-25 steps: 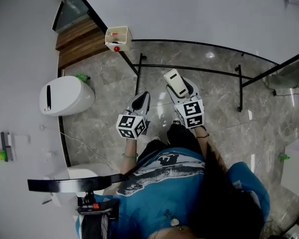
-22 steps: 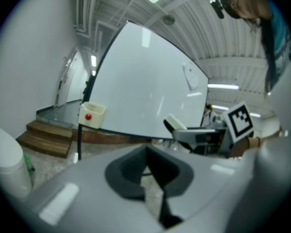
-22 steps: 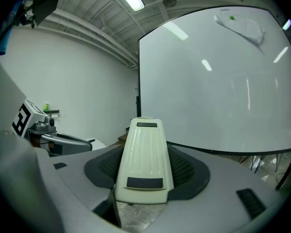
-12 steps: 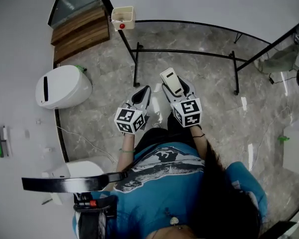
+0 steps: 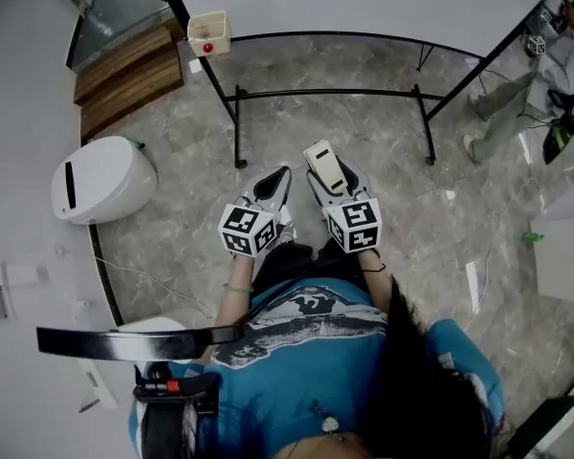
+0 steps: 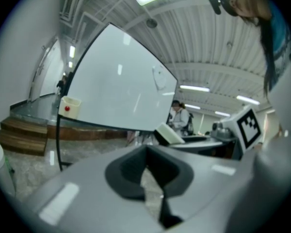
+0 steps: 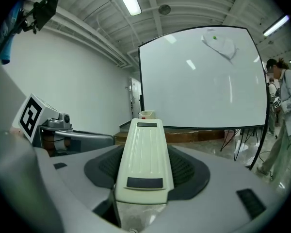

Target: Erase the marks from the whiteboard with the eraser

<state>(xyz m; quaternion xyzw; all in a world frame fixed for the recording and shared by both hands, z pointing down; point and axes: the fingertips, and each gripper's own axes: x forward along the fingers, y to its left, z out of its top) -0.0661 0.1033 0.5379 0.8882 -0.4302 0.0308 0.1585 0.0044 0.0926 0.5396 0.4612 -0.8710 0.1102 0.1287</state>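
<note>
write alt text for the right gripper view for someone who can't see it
The right gripper holds a cream whiteboard eraser lengthwise between its jaws, aimed at a large whiteboard ahead. The board is mostly clean, with faint marks near its top, and a person stands at the right edge.

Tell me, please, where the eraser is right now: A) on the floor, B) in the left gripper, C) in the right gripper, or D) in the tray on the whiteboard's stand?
C: the cream eraser is clamped in the right gripper; the left gripper is shut on nothing.
</note>
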